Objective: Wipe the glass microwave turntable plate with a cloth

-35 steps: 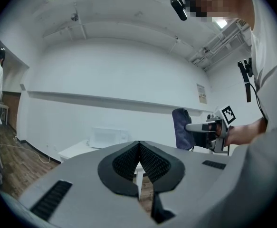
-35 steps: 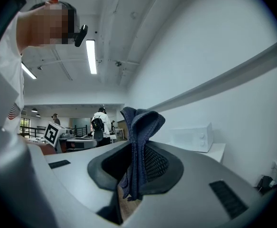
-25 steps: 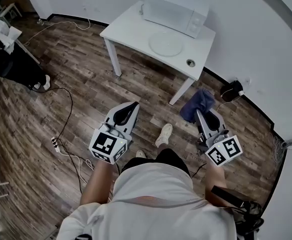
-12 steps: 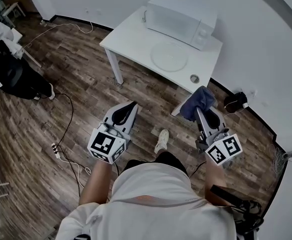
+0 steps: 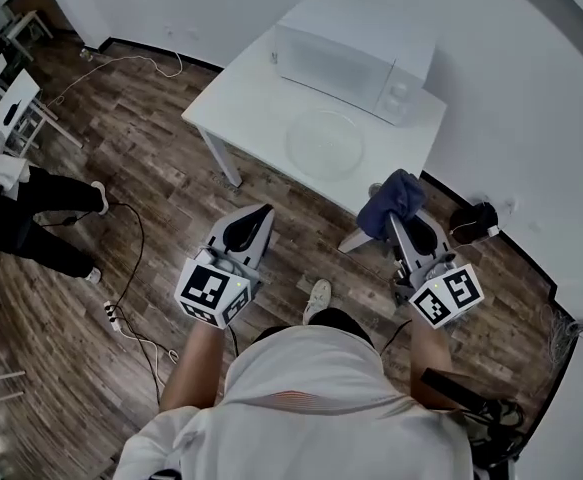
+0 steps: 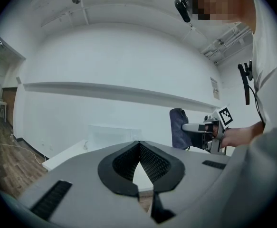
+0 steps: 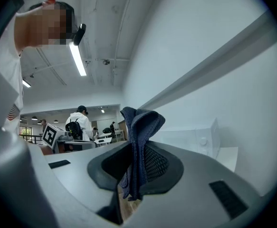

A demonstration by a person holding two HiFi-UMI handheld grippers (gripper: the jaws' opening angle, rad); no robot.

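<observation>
The clear glass turntable plate (image 5: 326, 143) lies on the white table (image 5: 241, 103), in front of the white microwave (image 5: 351, 53). My right gripper (image 5: 403, 218) is shut on a dark blue cloth (image 5: 391, 200), which hangs bunched at the table's near right corner; the cloth (image 7: 138, 141) stands up between the jaws in the right gripper view. My left gripper (image 5: 254, 220) is shut on nothing and hovers over the floor, short of the table. In the left gripper view the jaws meet at their tips (image 6: 138, 144), with the table edge and microwave (image 6: 107, 134) beyond.
Wood floor lies under and around the table. A cable and power strip (image 5: 111, 288) run on the floor at the left. A person's legs (image 5: 31, 218) and chairs are at the far left. A dark object (image 5: 476, 220) sits by the wall at the right.
The table, plate and microwave have drawn nearer in the head view as the person stepped forward. The cloth now reaches the table's near corner. Both grippers keep their state.
</observation>
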